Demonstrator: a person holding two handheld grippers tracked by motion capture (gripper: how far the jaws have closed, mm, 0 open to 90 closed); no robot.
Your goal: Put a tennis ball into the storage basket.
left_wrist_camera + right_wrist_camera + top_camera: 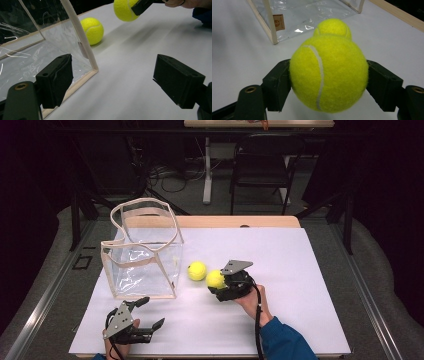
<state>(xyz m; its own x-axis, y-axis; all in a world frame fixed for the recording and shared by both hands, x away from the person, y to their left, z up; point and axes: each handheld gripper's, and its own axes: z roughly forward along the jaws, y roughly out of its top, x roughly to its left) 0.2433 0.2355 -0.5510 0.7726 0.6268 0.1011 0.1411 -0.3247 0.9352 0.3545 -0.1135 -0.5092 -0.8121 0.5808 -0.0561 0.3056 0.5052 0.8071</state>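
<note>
Sitting squarely between the right gripper's [328,85] two black fingers [277,83] is a bright yellow ball [329,75], fuzzy all over, with a pale curved seam running down its near face. Both fingers press on its sides, one on each flank, so the gripper is clamped on it, and the ball bulges out well past the pads above and below. In the high view the same ball [215,279] sticks out from the left end of the right gripper [218,285], held over the white worktop [280,270] near its middle, with a hand [252,301] in a blue sleeve behind it.

A second ball [197,270], the same yellow with the same pale seam, lies on the worktop just beside the held one, on its left and apart from it. It rests close to the lower right corner of a clear plastic bag [142,251] with cream trim, which stands open at the top on the left half of the worktop.

The left gripper [145,313] sits low near the front edge of the worktop, just in front of the bag, its fingers [56,78] spread wide apart with nothing between them. From its own view the bag's trimmed corner [86,58] stands just past the left finger.
</note>
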